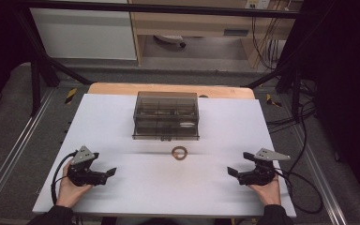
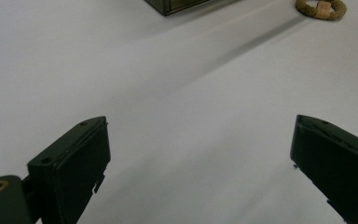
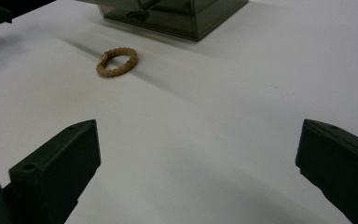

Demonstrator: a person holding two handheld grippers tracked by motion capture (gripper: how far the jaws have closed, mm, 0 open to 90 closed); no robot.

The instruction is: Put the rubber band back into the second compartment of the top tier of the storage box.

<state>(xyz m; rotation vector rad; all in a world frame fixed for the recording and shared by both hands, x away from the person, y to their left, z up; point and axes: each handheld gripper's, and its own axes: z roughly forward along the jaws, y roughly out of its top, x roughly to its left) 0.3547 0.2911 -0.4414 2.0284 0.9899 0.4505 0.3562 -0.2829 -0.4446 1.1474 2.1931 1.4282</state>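
Start of the job, by the look of it: both grippers, left and right, wide apart, empty, low on the table. Ring lying midway, just before the box (closed, seemingly). Next, likely: reach, straddle ring, close gently.

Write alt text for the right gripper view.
The right tool stands open and empty over a white table. Ahead lies a braided tan ring, and behind it a smoky clear box.
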